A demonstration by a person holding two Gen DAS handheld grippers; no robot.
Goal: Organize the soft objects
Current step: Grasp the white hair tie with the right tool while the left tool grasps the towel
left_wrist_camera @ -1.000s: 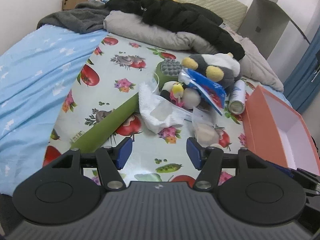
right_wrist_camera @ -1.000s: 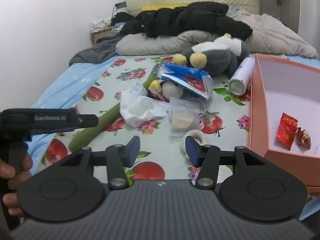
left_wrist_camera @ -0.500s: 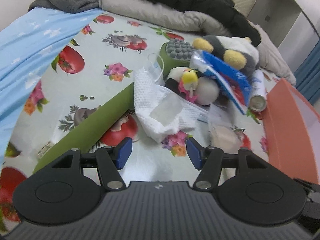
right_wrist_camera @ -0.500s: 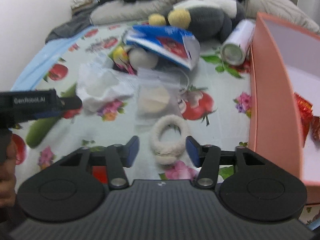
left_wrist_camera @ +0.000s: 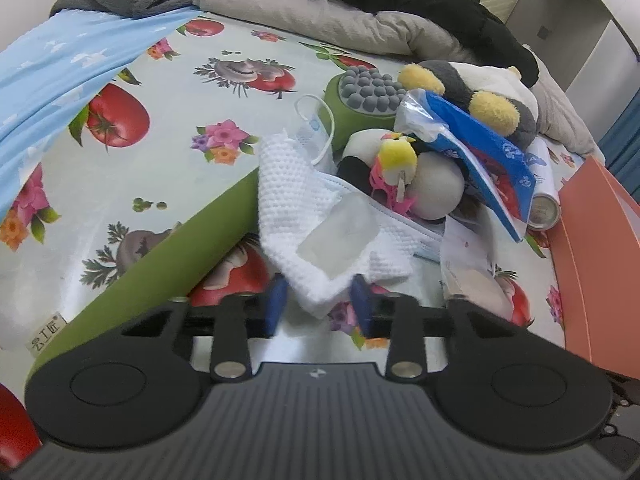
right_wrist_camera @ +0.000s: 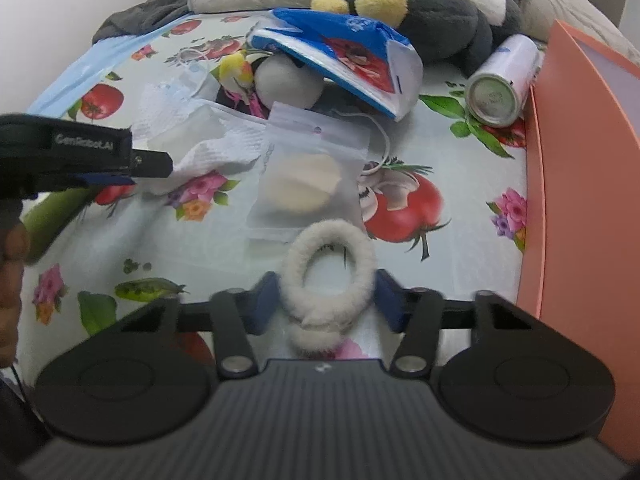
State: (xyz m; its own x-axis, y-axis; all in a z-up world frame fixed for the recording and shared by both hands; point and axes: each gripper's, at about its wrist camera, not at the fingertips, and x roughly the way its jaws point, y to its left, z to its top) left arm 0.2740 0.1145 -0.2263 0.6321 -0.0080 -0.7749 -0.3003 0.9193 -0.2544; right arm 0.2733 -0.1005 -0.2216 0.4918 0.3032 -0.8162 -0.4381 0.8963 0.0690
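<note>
A white waffle-weave cloth [left_wrist_camera: 320, 236] lies on the tomato-print sheet. Its near corner hangs between the blue pads of my left gripper [left_wrist_camera: 318, 306], whose jaws stand open around it. The cloth also shows in the right wrist view [right_wrist_camera: 188, 136], with the left gripper [right_wrist_camera: 120, 168] at its edge. A fluffy white hair ring [right_wrist_camera: 328, 276] lies between the pads of my right gripper [right_wrist_camera: 326, 306], which is open around it. A clear bag with a beige puff [right_wrist_camera: 304, 176] lies just beyond the ring.
A pile holds a grey-and-white plush [left_wrist_camera: 472, 84], a small plush ball [left_wrist_camera: 432, 192], a blue packet [left_wrist_camera: 488, 156], a green massage roller [left_wrist_camera: 152, 264] and a spray can [right_wrist_camera: 504, 84]. An orange box [right_wrist_camera: 584, 184] stands at the right. Pillows and dark clothes lie behind.
Both grippers moved forward and down. The left one now has the cloth corner between its narrowed pads; the right one now straddles the fluffy ring.
</note>
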